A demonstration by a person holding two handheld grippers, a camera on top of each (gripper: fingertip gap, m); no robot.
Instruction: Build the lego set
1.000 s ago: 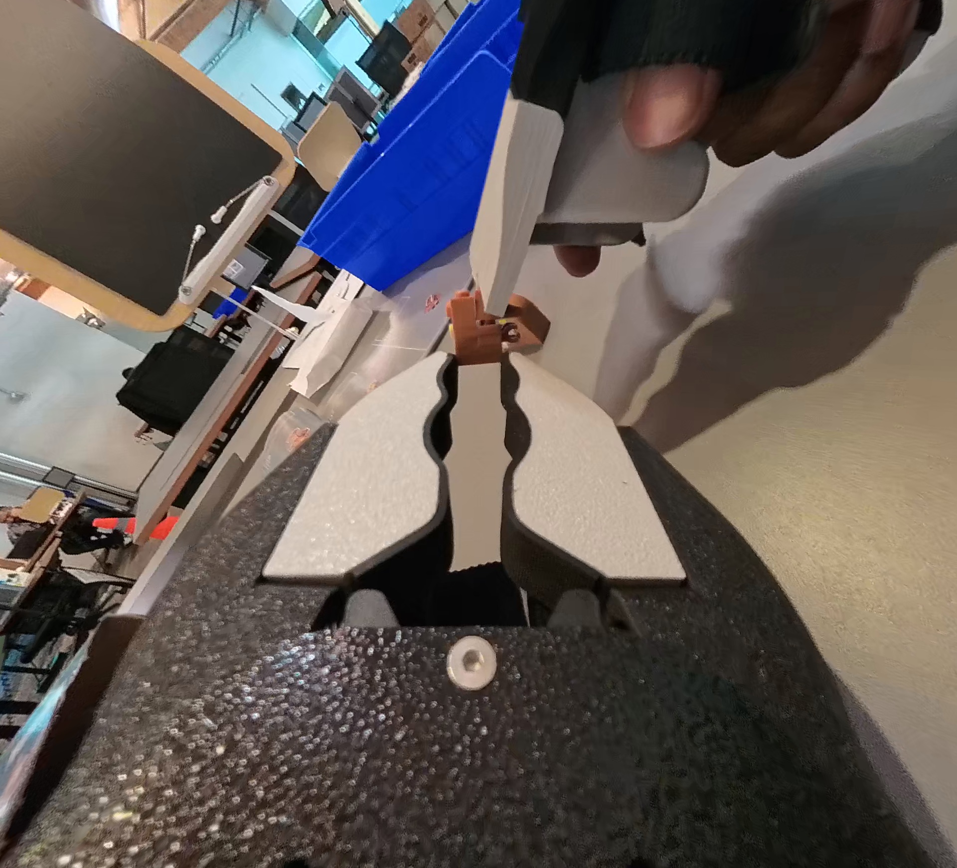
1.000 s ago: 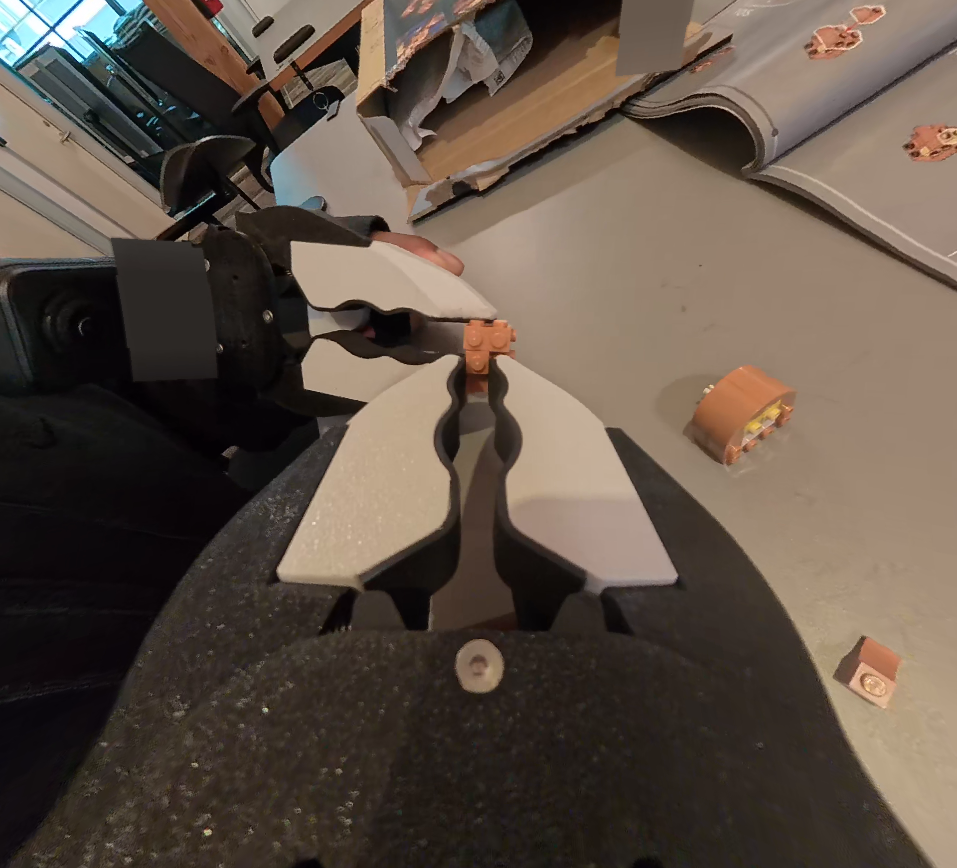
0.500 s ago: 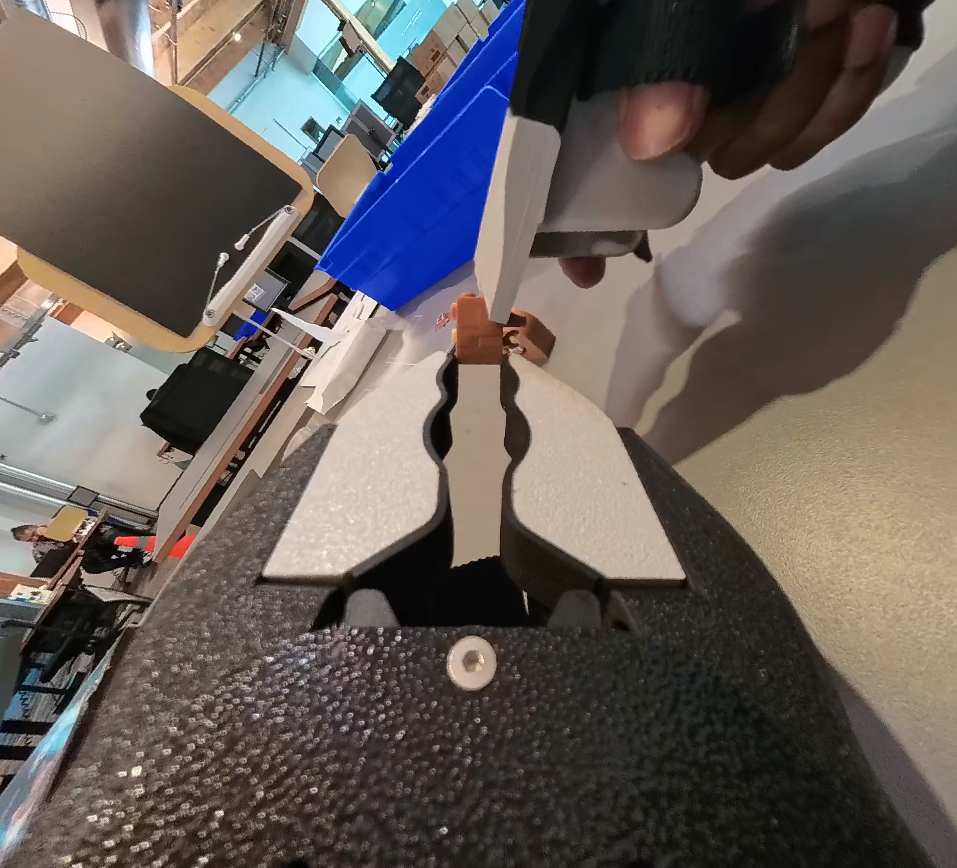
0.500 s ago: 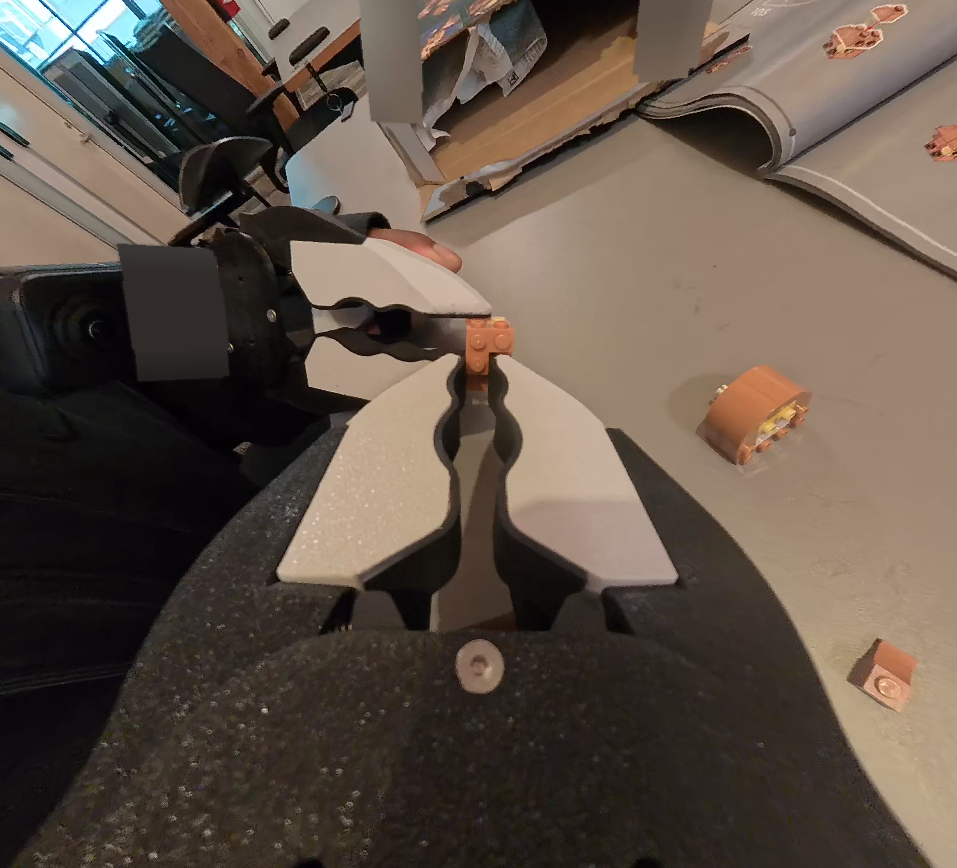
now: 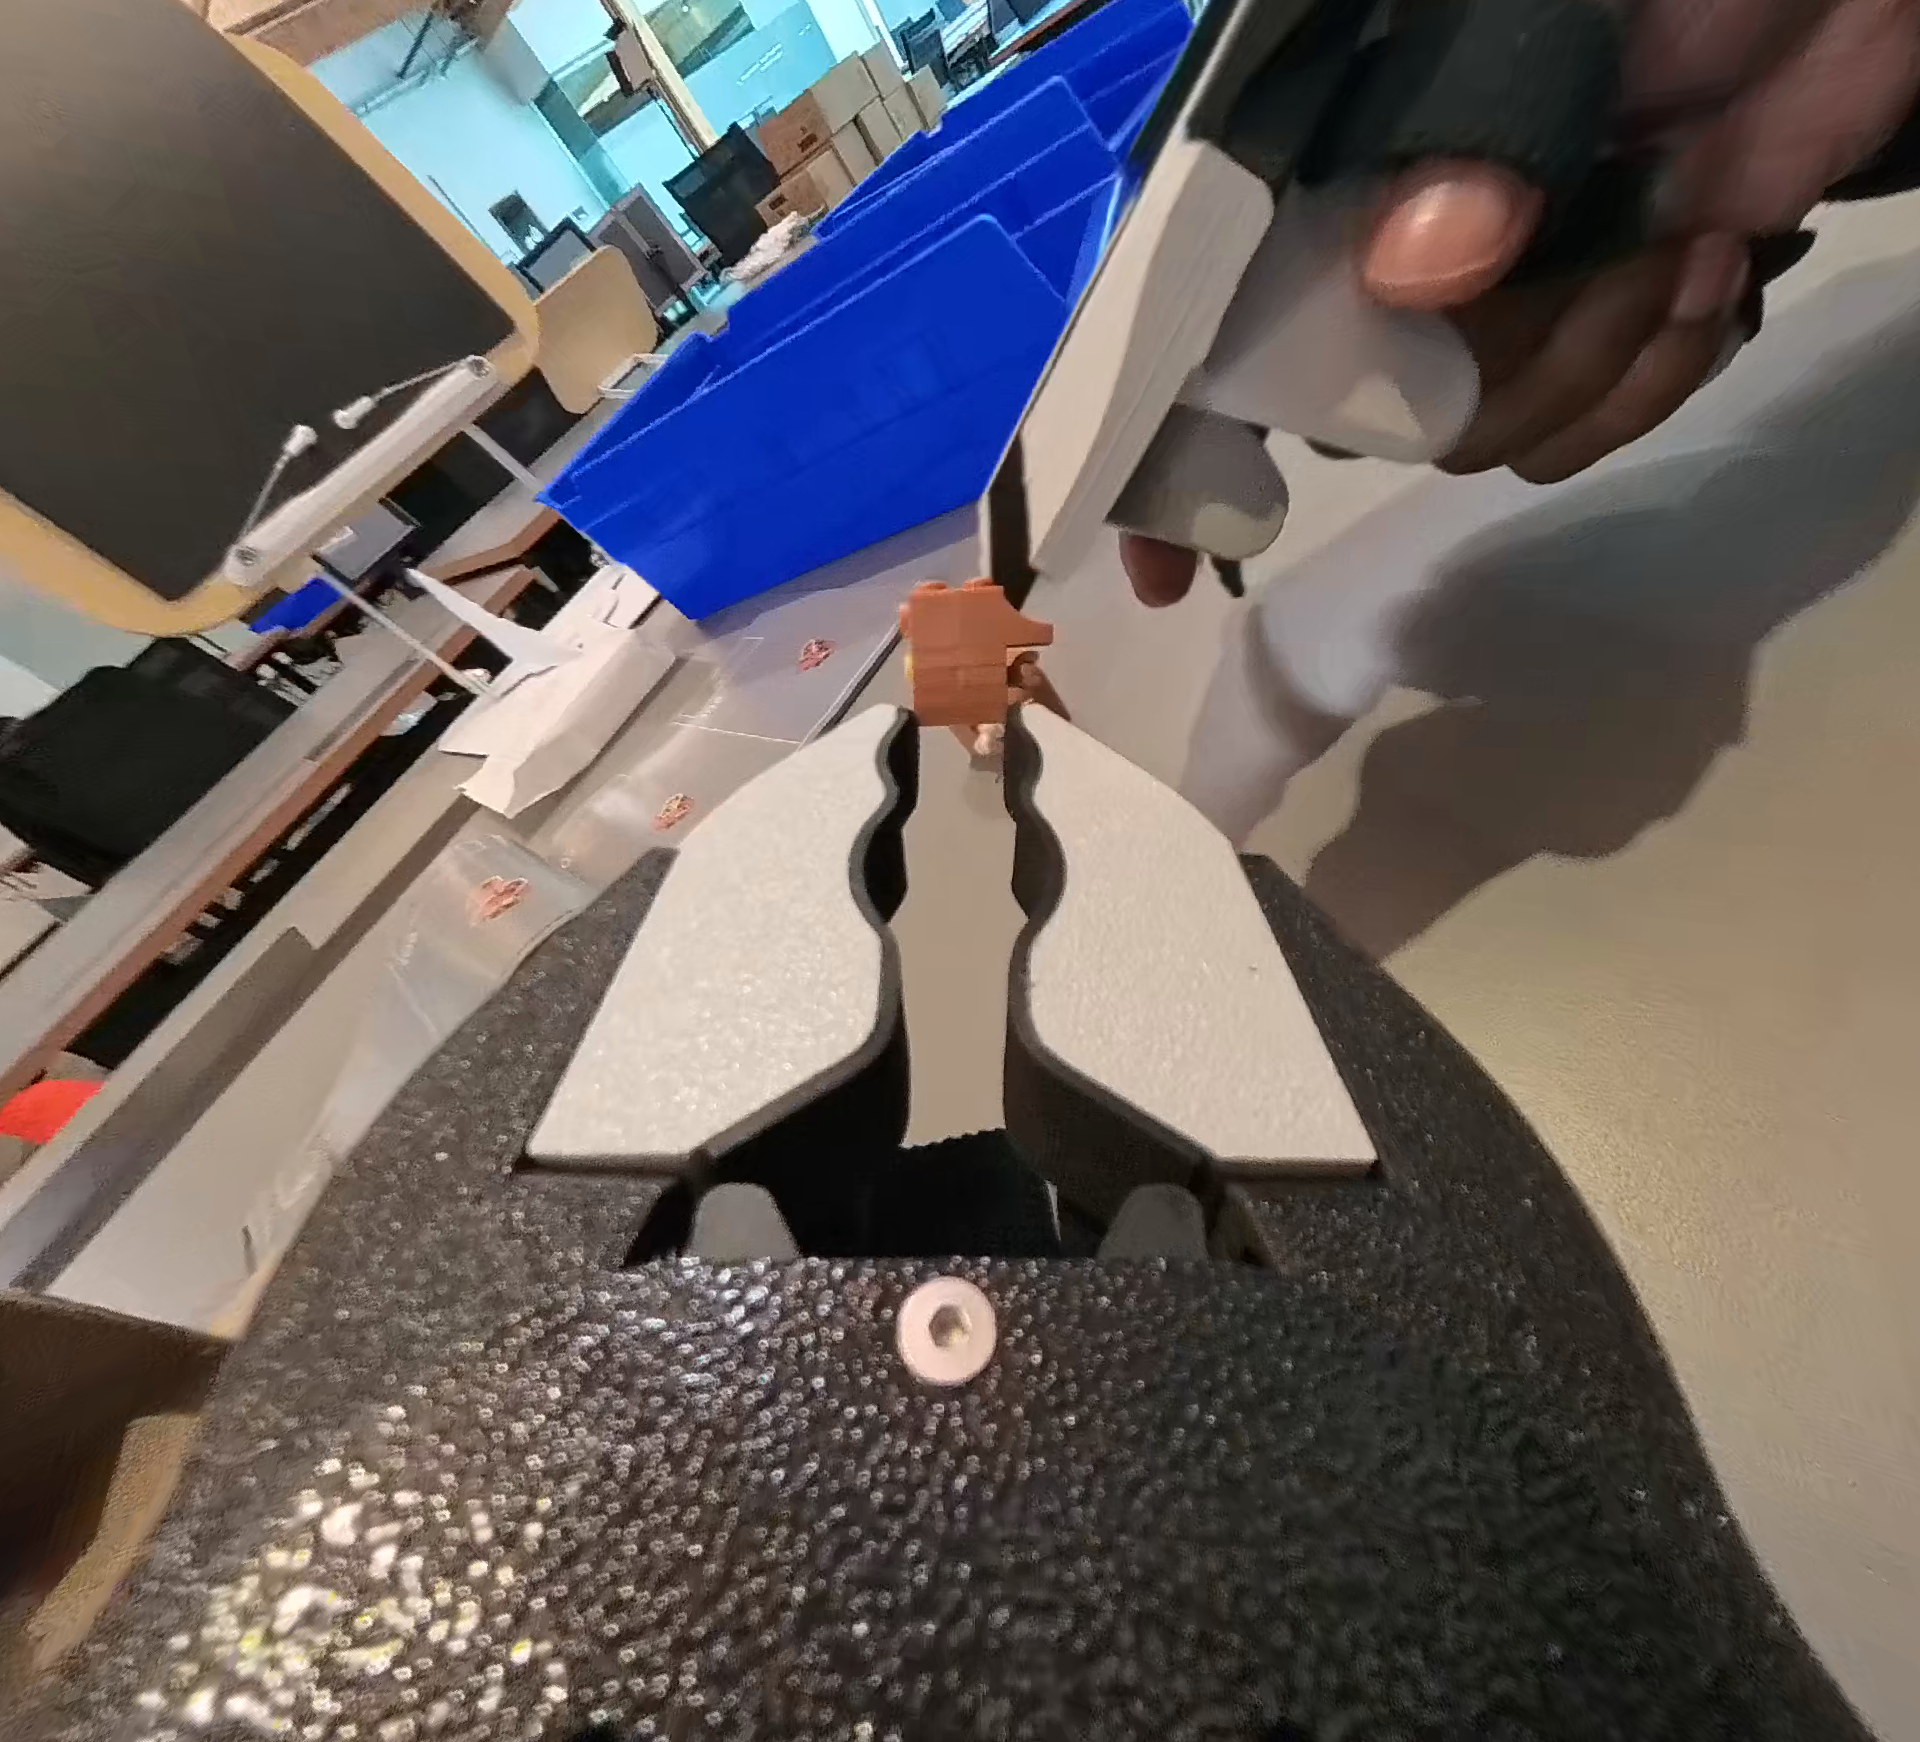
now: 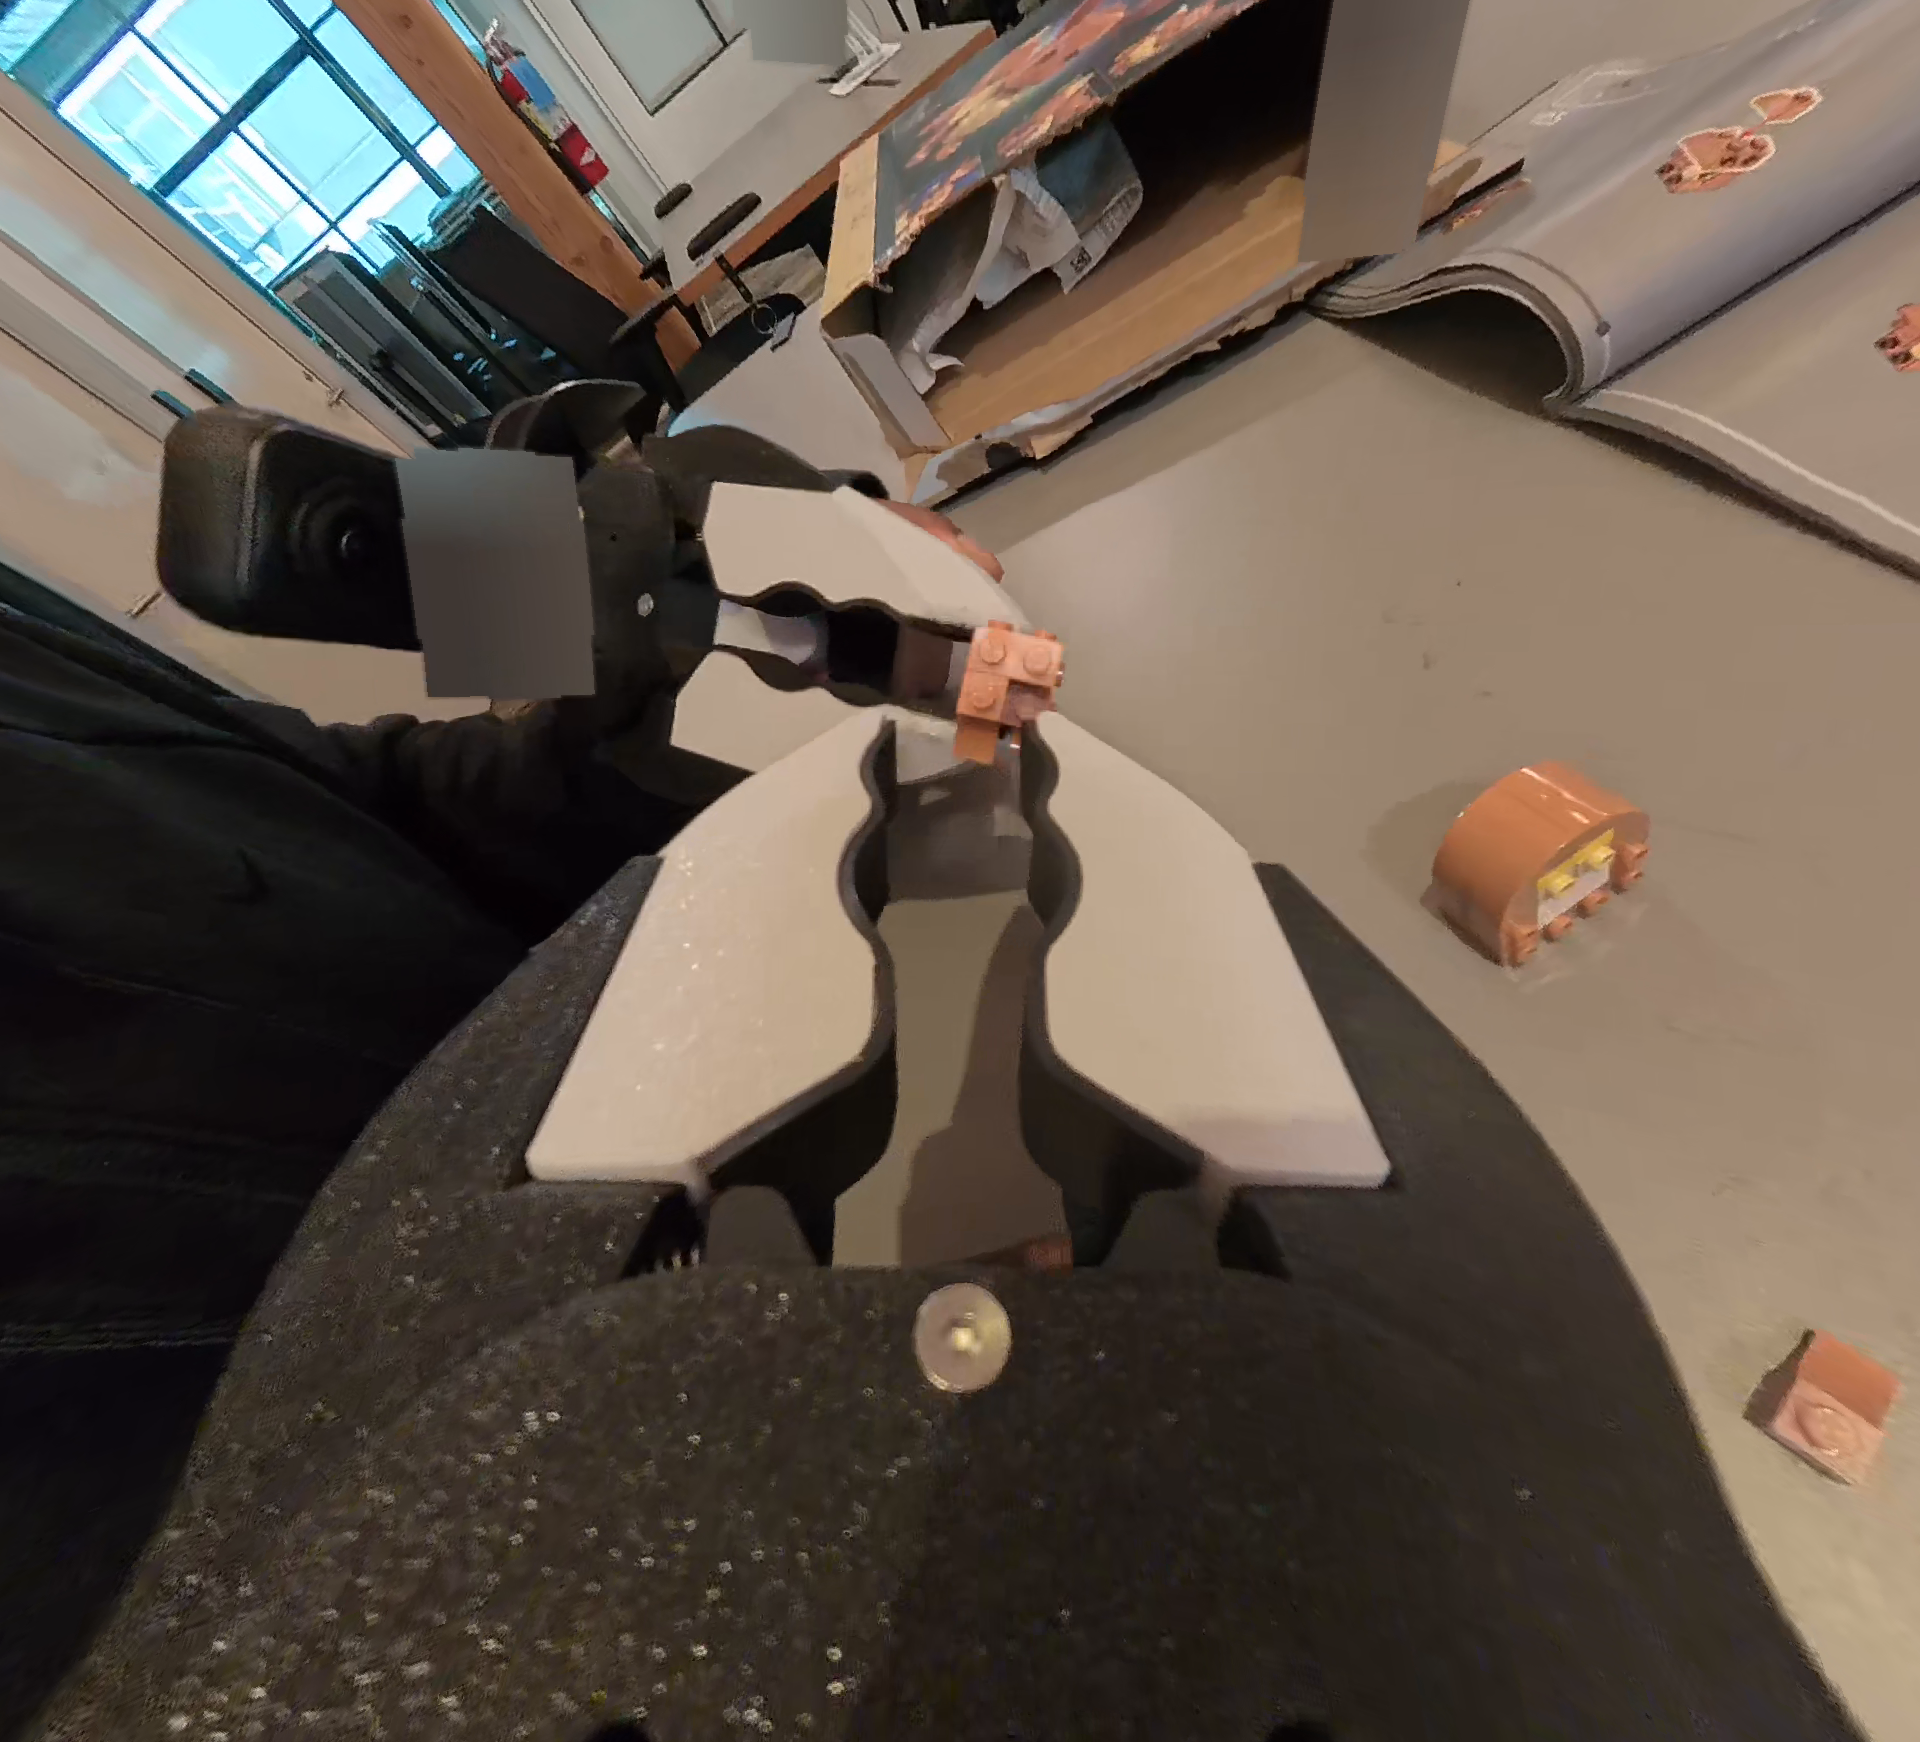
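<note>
The grippers' bodies [image 6: 935, 1536] look like black plastic with a rough, pebbled, faintly glinting grain, their fingers [image 5: 748, 965] a matt pale grey with a fine sandy texture, and a small shiny metal screw [image 5: 945, 1342] sits in each body. The little brown brick piece [image 6: 1010, 679] and the rounded brown block [image 6: 1536, 856] on the table are smooth, slightly glossy plastic, while the grey table [image 6: 1351, 612] is matt and lightly scuffed. Behind lie a torn cardboard box [image 6: 1091, 310] with raw brown edges, an open paper booklet [image 6: 1714, 258] with smooth pages, and glossy blue plastic bins [image 5: 831, 425].
</note>
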